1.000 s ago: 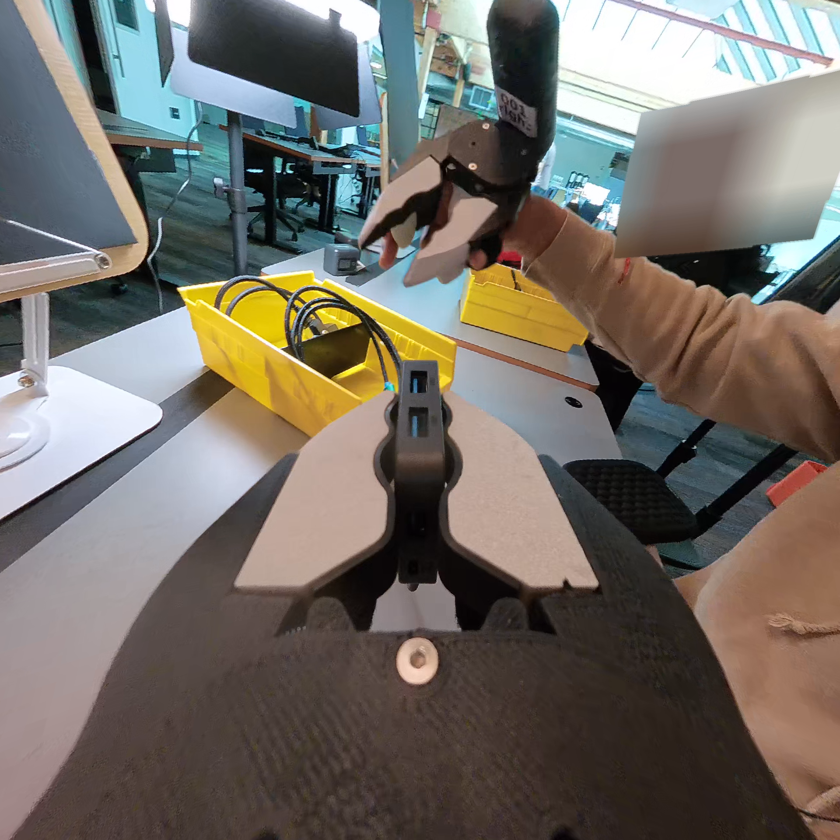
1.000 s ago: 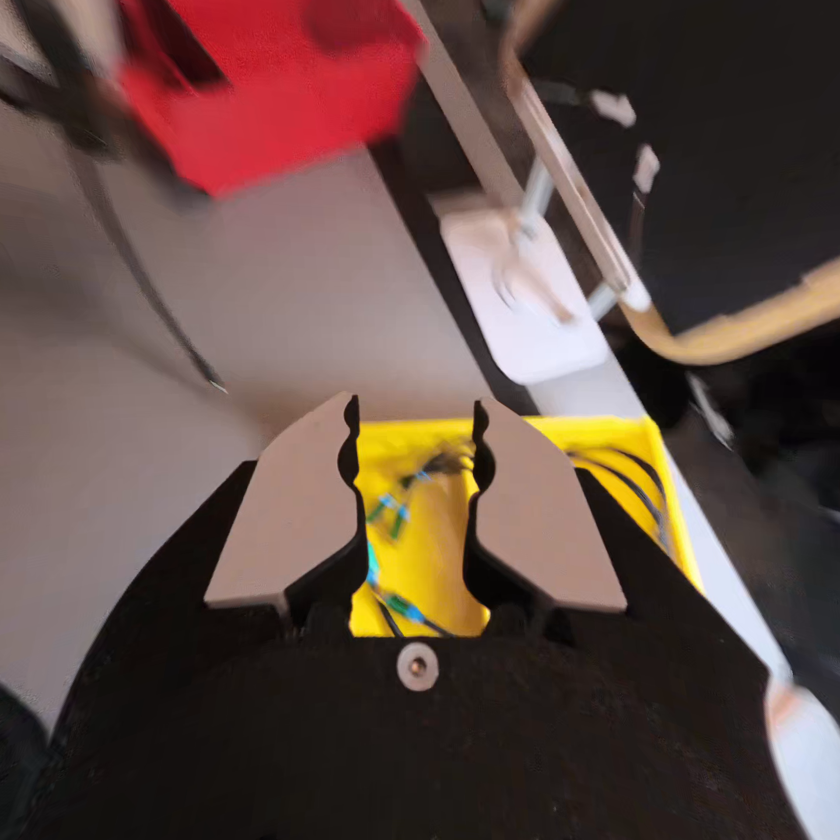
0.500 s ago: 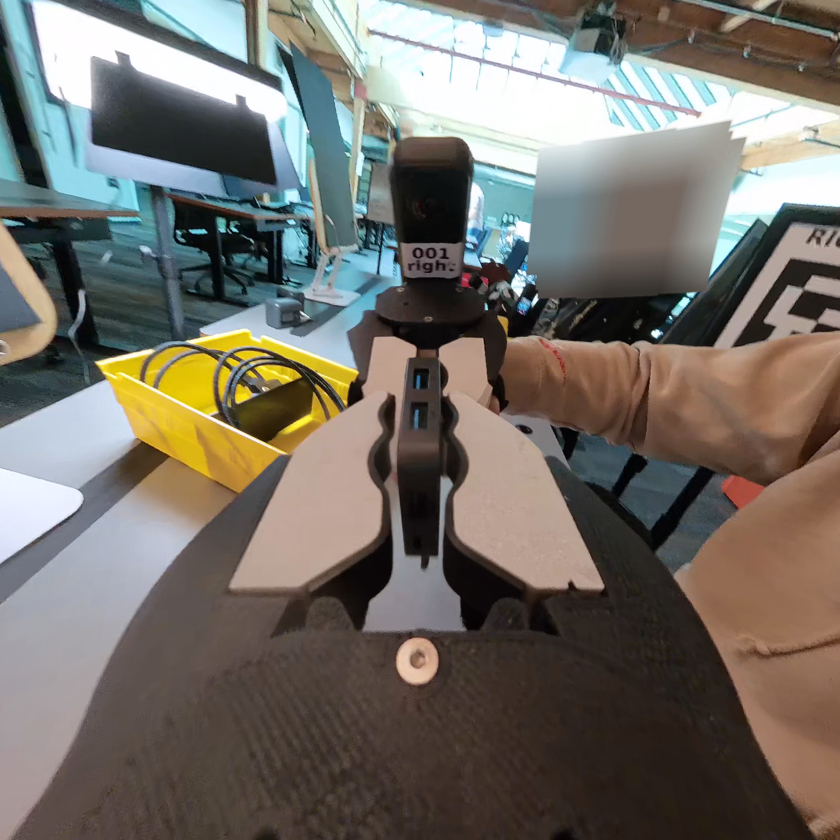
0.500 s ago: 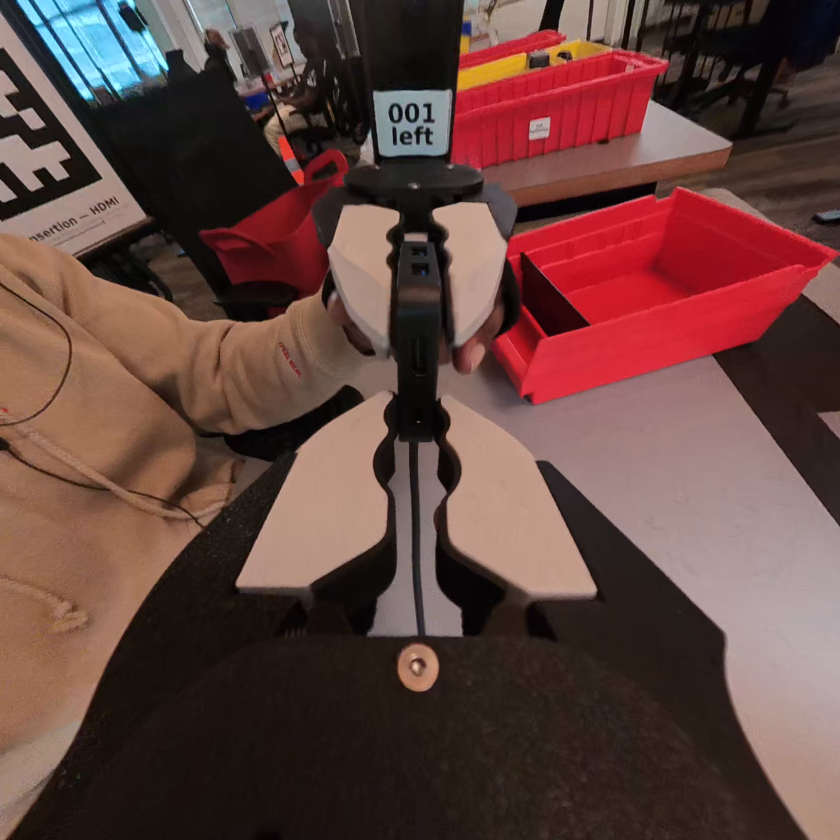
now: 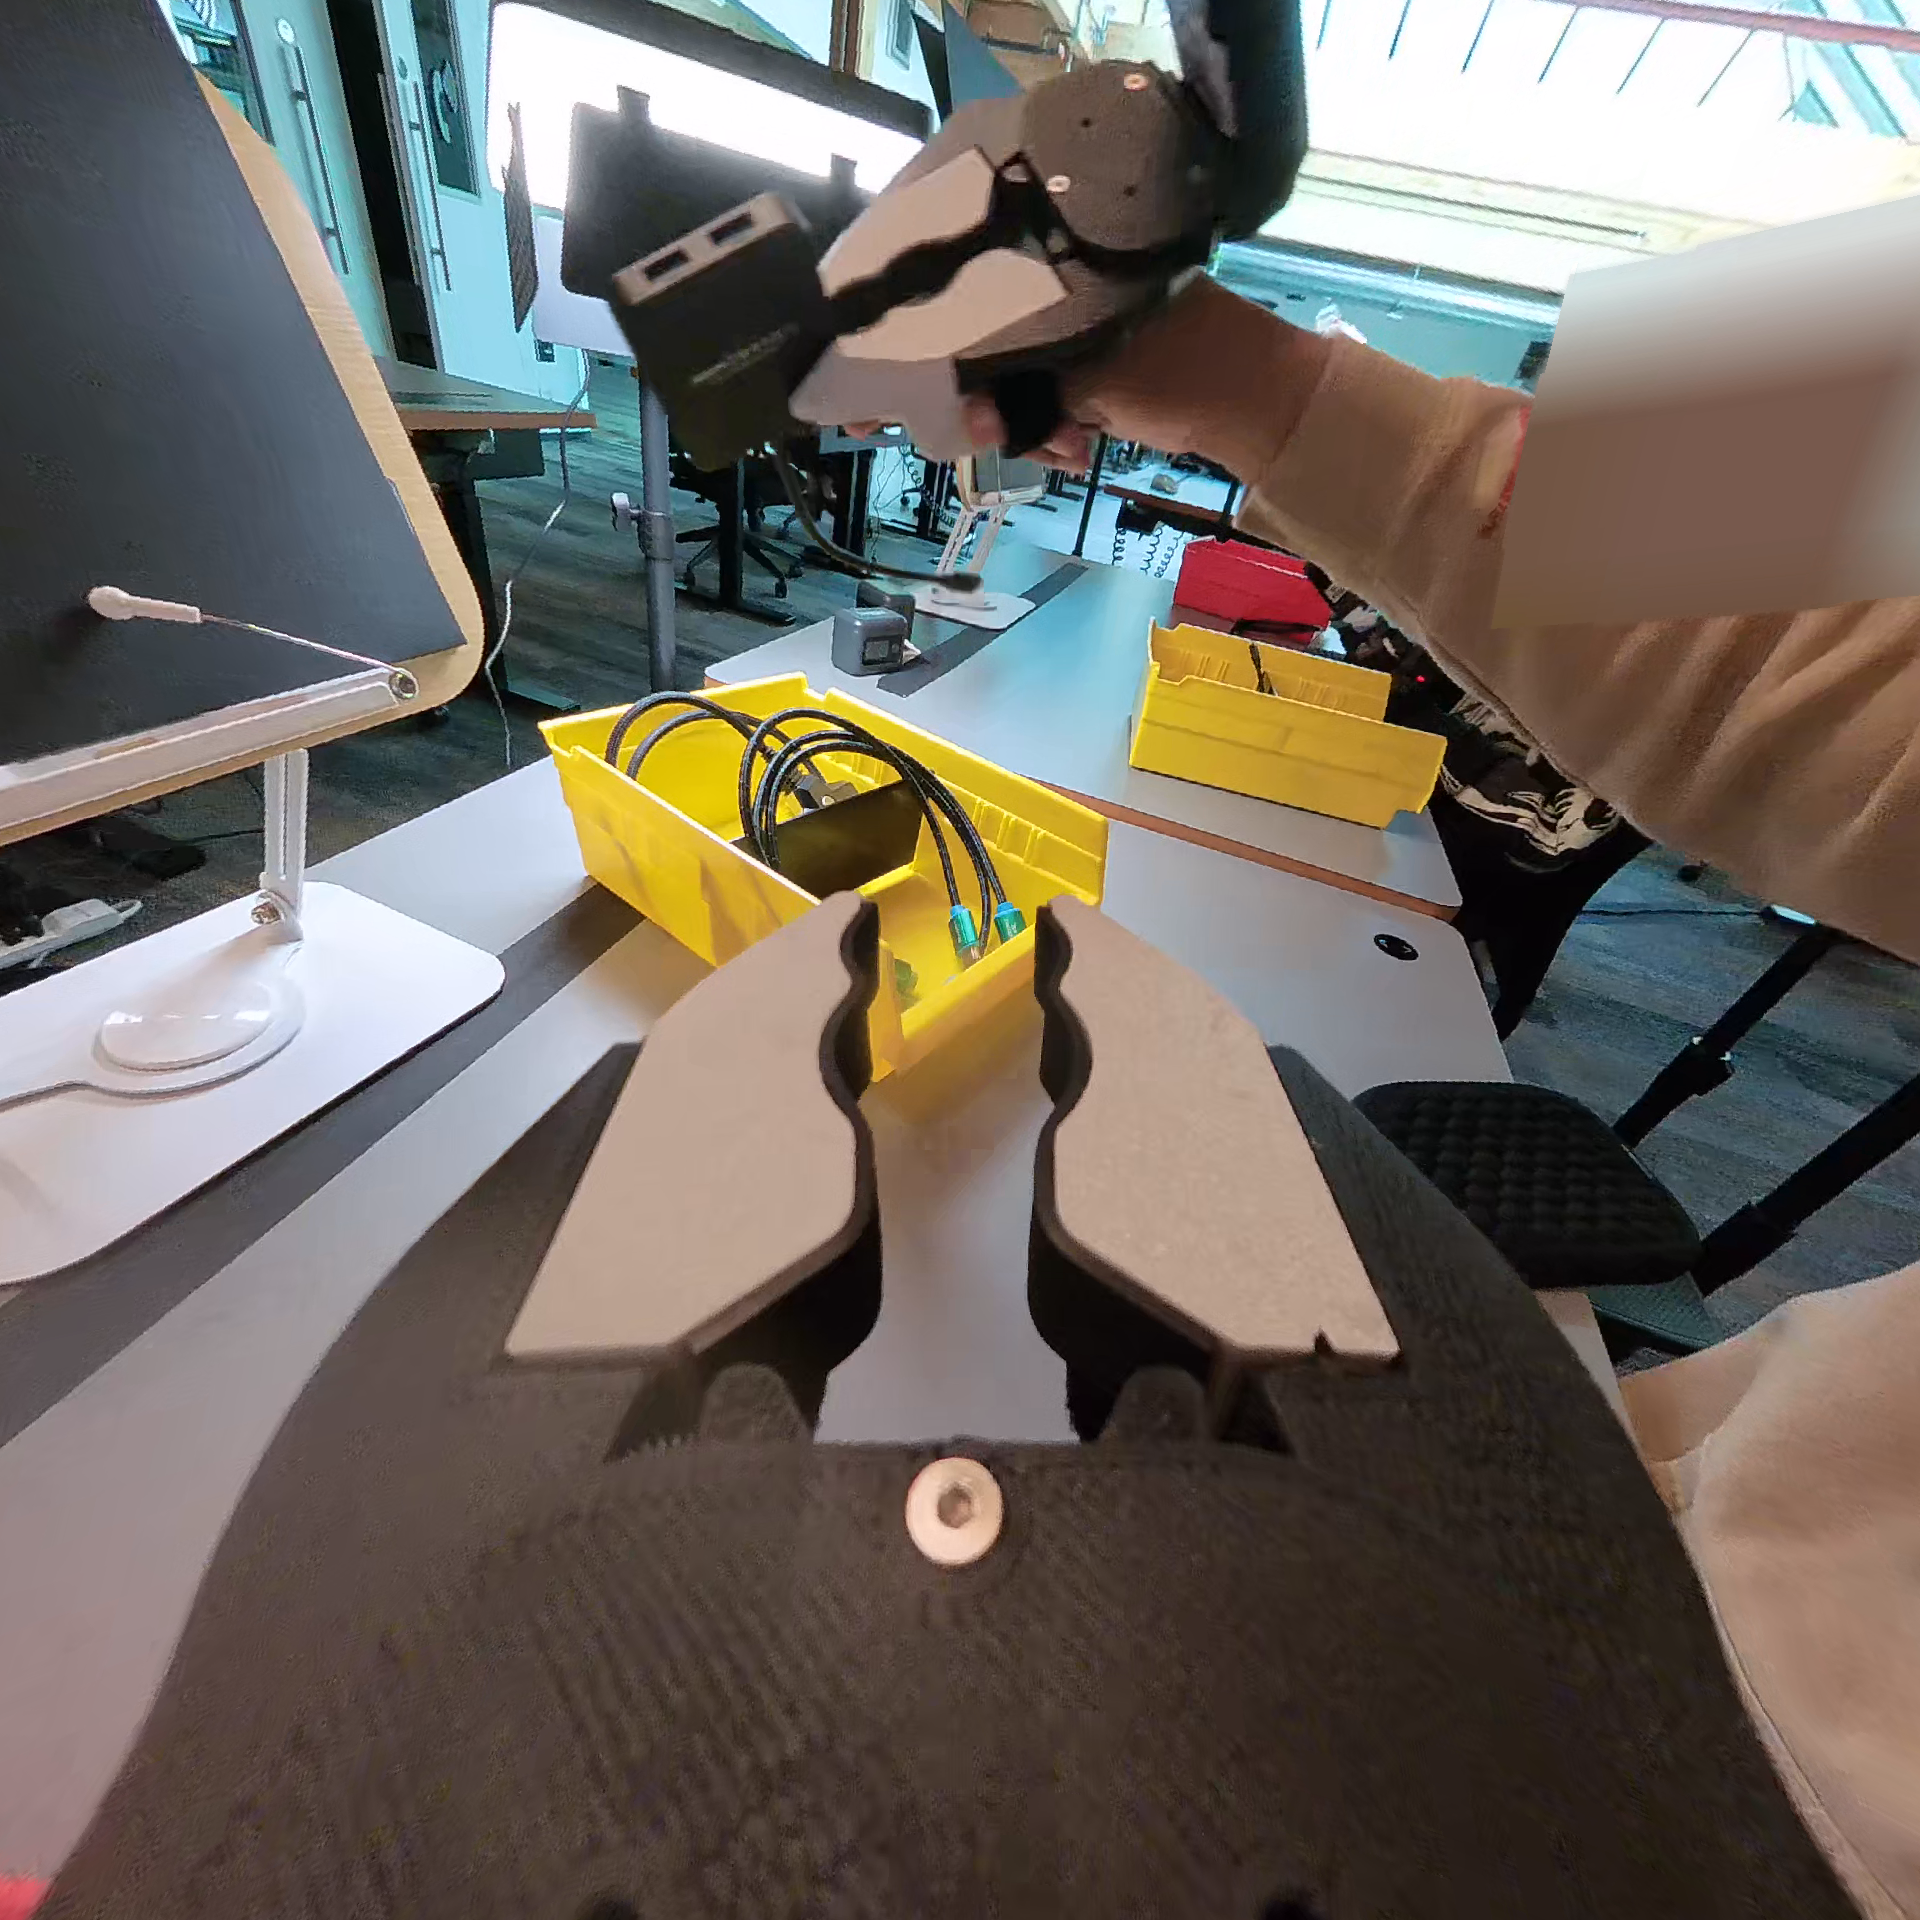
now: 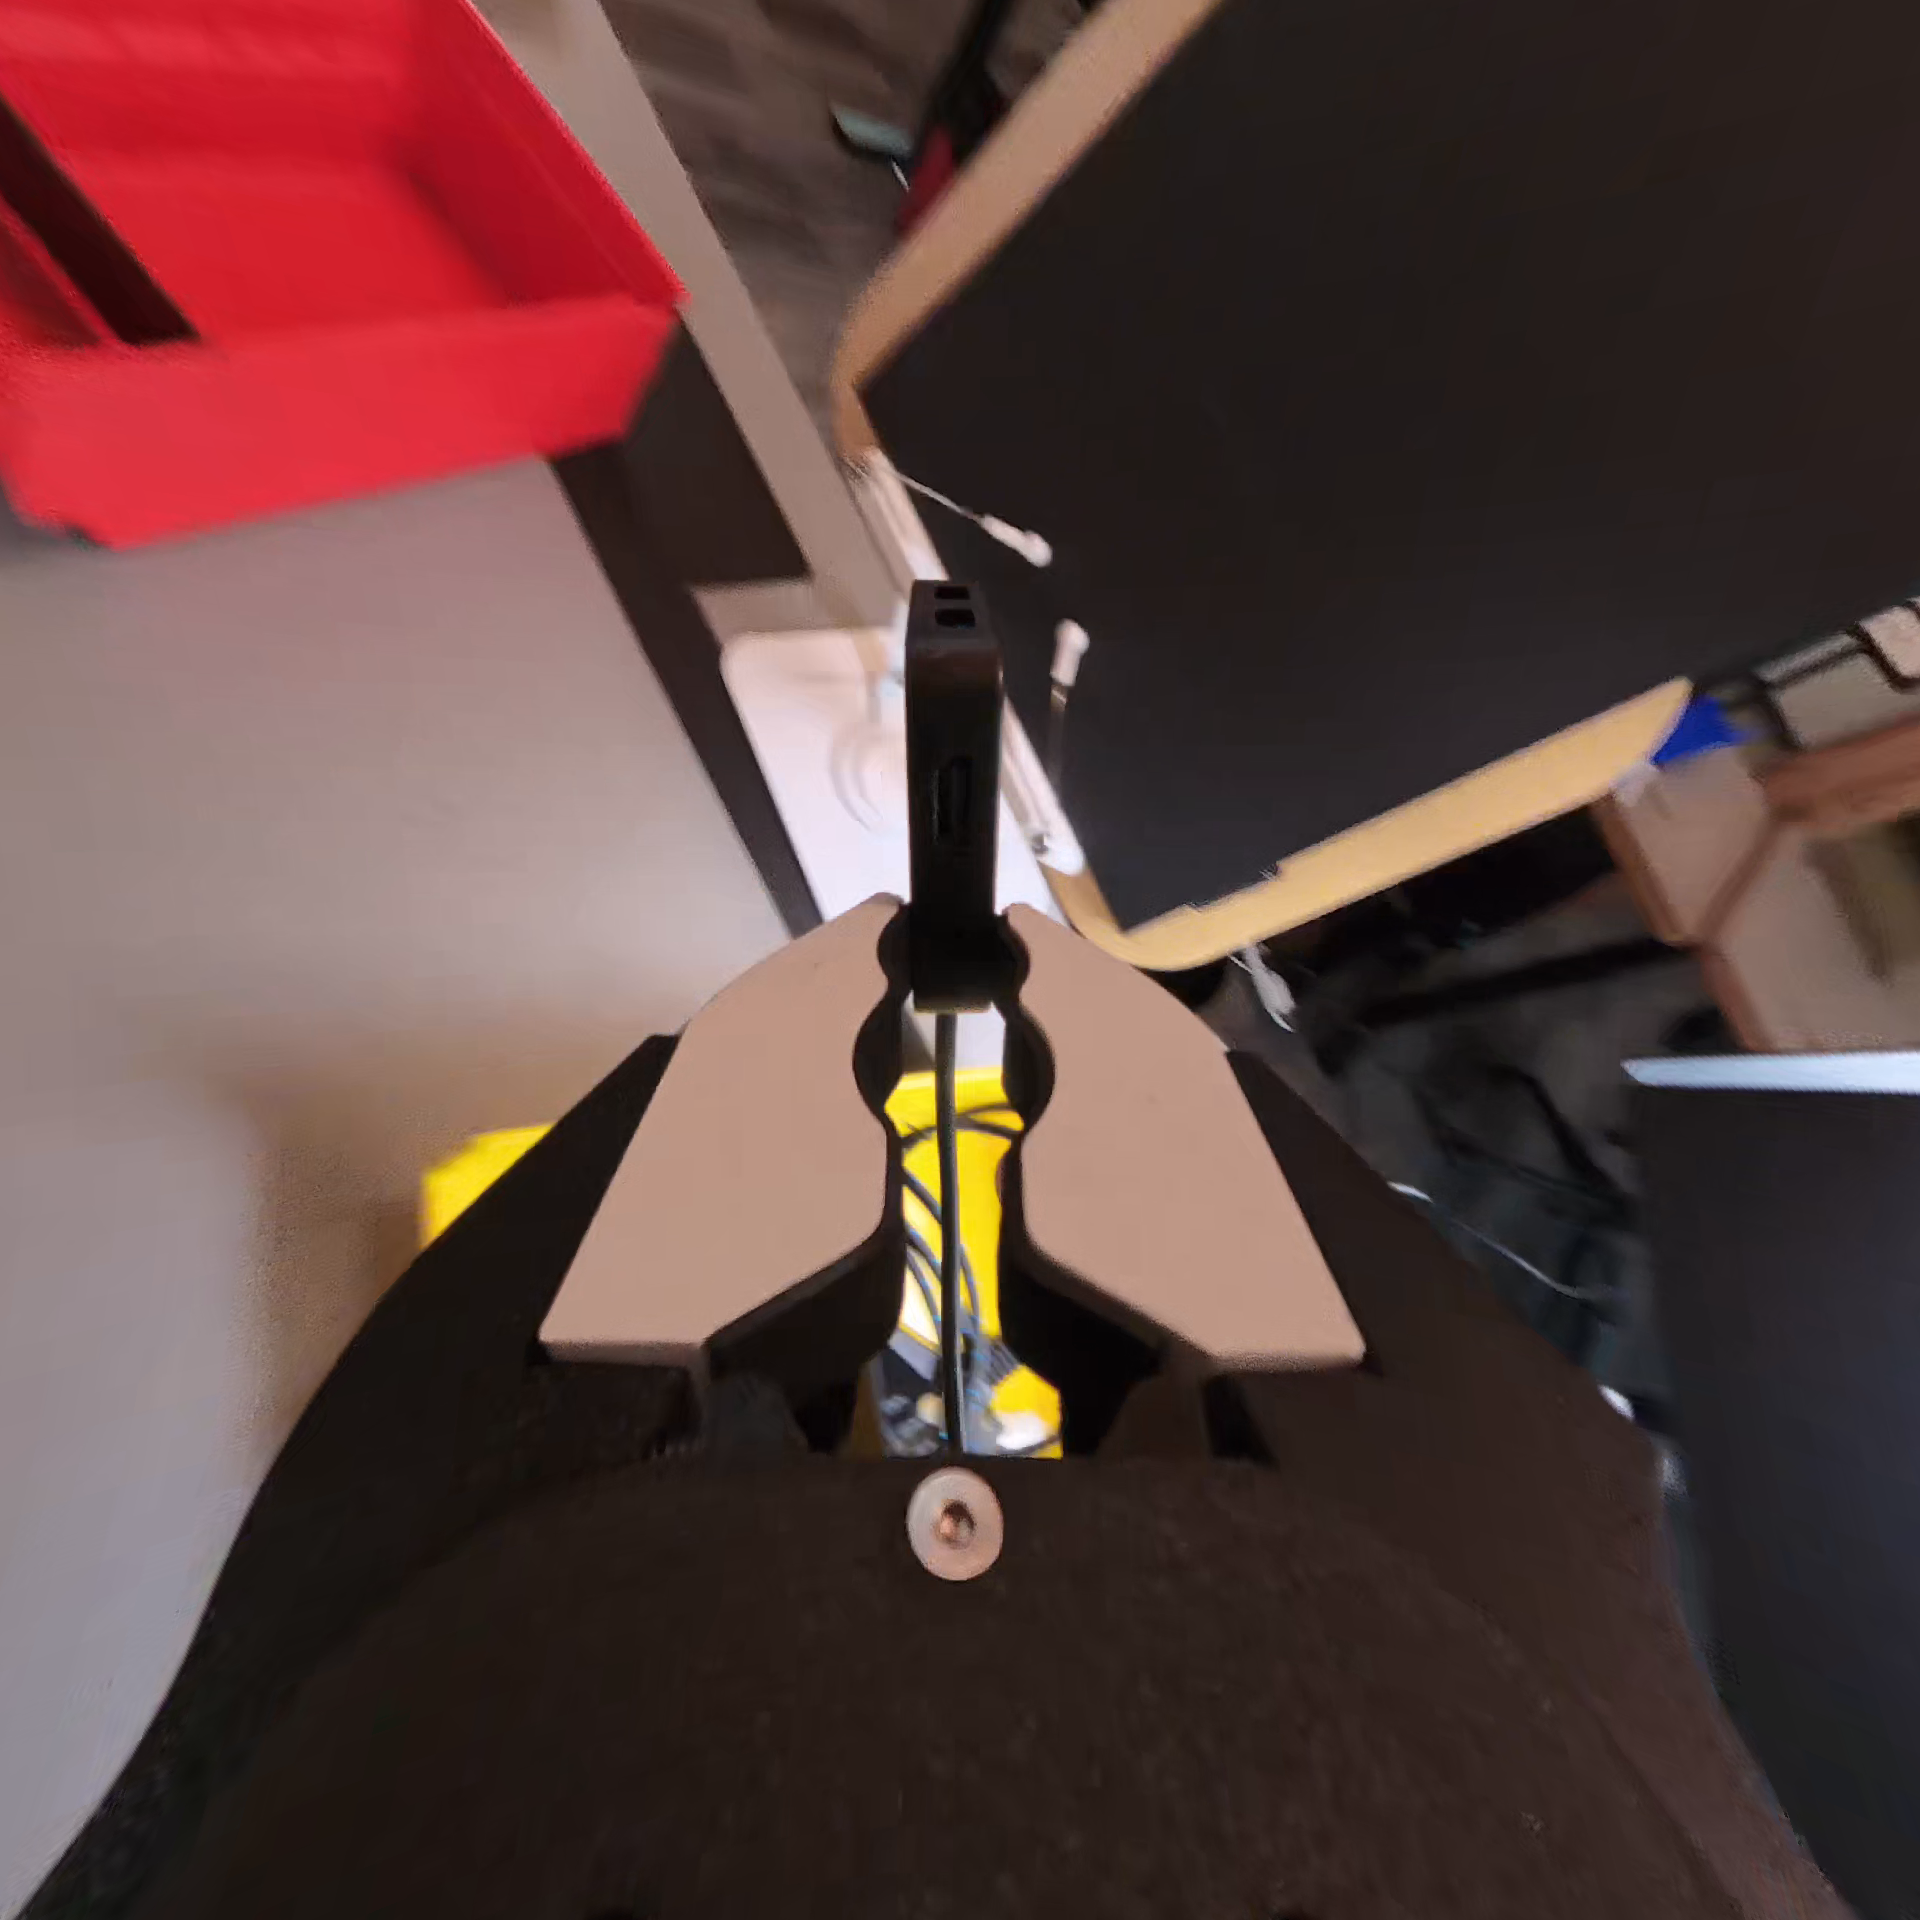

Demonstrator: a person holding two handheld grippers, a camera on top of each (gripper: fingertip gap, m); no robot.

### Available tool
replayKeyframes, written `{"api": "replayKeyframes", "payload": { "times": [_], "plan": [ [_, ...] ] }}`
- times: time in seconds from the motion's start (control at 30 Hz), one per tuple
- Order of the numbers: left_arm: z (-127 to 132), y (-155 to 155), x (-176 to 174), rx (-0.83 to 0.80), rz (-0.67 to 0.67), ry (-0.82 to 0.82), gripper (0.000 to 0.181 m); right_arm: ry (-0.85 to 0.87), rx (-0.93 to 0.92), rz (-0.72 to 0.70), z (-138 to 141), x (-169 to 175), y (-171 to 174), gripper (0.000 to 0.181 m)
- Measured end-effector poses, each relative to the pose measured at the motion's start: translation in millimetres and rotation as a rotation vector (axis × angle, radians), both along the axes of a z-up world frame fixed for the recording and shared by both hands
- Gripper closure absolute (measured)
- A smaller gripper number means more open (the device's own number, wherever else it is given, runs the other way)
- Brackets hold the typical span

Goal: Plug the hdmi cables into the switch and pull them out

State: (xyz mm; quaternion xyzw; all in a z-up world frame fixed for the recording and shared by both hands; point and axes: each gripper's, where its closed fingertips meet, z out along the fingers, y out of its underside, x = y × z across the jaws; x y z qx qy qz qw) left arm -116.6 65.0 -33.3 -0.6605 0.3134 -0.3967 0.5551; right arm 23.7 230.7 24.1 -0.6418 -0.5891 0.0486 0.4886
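Left wrist view: the left gripper (image 5: 945,966) is released and empty above the tabletop (image 5: 1247,935), while the HDMI cables (image 5: 862,790) lie coiled in the yellow bin (image 5: 665,842), unplugged.

Right wrist view: the right gripper (image 6: 951,914) is clenched on the switch (image 6: 951,769), held aloft. Judging by this, no plugging has begun.

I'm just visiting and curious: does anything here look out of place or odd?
Only mildly: the black switch hangs in mid-air, clamped by the right gripper, its thin cord dangling. The left gripper is open and empty.
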Motion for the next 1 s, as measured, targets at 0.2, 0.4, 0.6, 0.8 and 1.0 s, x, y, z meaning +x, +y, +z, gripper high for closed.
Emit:
{"api": "replayKeyframes", "payload": {
  "times": [0.2,0.4,0.6,0.8,1.0],
  "plan": [
    [-9.6,2.2,-1.7,-0.033,0.014,0.057,0.153,-0.18,-0.004,-0.147,-56.8,44.3,77.5,0.167],
    [-27.4,14.3,-13.4,-0.084,0.085,0.153,0.152,-0.345,-0.202,-0.225,-137.8,86.9,108.5,0.167],
    [-40.8,23.8,-16.4,-0.115,0.108,0.192,0.151,-0.451,-0.362,-0.22,-186.1,101.3,106.2,0.167],
    [-50.9,31.2,-18.7,-0.136,0.147,0.232,0.147,-0.413,-0.34,-0.235,-169.5,92.3,113.8,0.155],
    [-52.6,32.4,-20.0,-0.138,0.178,0.266,0.144,-0.291,-0.248,-0.212,-111.8,76.1,103.6,0.148]
  ]
}}
